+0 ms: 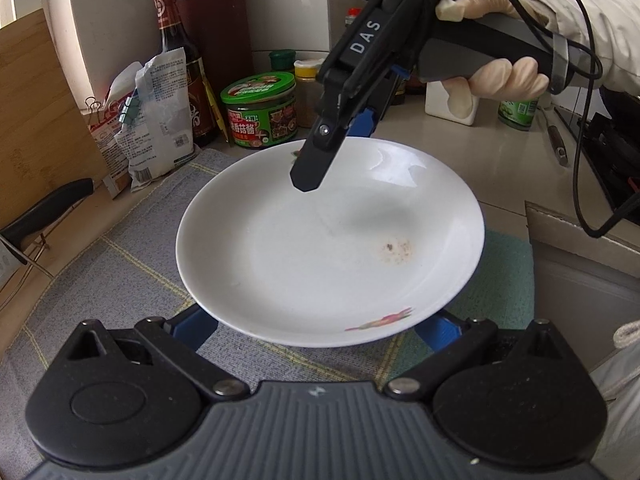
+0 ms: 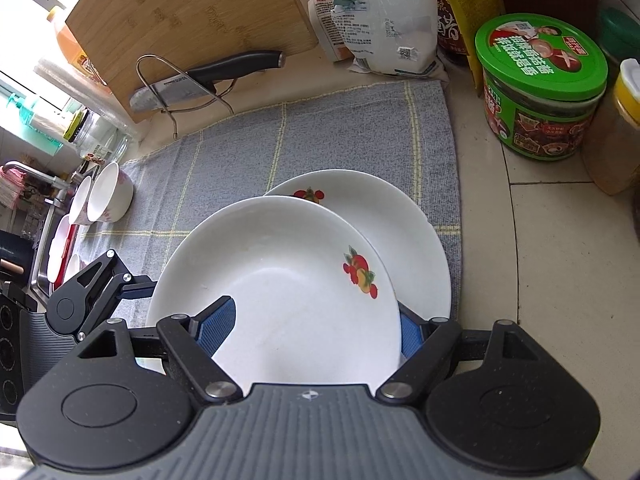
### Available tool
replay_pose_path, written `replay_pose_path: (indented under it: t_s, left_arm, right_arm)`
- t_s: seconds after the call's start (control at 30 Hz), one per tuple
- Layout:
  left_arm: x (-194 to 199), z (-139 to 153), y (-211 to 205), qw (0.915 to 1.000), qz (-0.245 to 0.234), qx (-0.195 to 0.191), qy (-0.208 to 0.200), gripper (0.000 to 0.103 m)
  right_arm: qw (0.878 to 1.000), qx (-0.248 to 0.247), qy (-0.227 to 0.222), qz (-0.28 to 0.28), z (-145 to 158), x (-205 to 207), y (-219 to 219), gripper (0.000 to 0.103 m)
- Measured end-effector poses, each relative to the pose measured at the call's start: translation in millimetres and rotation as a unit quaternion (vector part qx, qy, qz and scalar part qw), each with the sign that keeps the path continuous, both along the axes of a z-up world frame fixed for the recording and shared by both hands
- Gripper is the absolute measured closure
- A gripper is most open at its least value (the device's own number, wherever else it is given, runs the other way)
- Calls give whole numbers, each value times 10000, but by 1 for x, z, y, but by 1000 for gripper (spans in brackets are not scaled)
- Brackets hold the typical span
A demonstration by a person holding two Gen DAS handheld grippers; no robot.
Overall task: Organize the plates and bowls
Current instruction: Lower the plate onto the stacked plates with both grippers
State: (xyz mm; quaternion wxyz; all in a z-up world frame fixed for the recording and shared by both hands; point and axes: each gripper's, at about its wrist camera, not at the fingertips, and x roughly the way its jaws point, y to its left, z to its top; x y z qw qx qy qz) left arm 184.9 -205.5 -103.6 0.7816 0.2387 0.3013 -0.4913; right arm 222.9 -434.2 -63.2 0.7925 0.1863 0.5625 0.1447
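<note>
The right tool point(image 2: 312, 328) pinches the near rim of the top plate point(image 2: 280, 280), one blue pad on its upper face and the other under the rim. This plate is tilted and overlaps a lower plate point(image 2: 404, 232), which sits at the mat's point(image 2: 320, 136) right edge in the right wrist view, its rim reaching over onto the bare table point(image 2: 540, 280). In the left wrist view the left tool point(image 1: 316, 332) has its blue fingers point(image 1: 192, 328) set wide apart and running under the plate's near rim. Their tips are hidden, so it cannot be told whether they grip anything. Two bowls point(image 2: 104, 196) stand at the mat's far left corner, well apart from the plates.
</note>
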Motion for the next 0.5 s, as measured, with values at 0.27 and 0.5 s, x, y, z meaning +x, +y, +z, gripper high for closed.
replay_pose_path:
  t_s: [0.27,0.5]
  left_arm:
    - [3,-2,3,9999,116,33,49,0]
    - [6,-5,5,9998,184,34,75,1]
  right_arm:
    - [10000,-7,37,92,-7,10,6,17]
    - [9999,-46,68,89,-13,17,9,17]
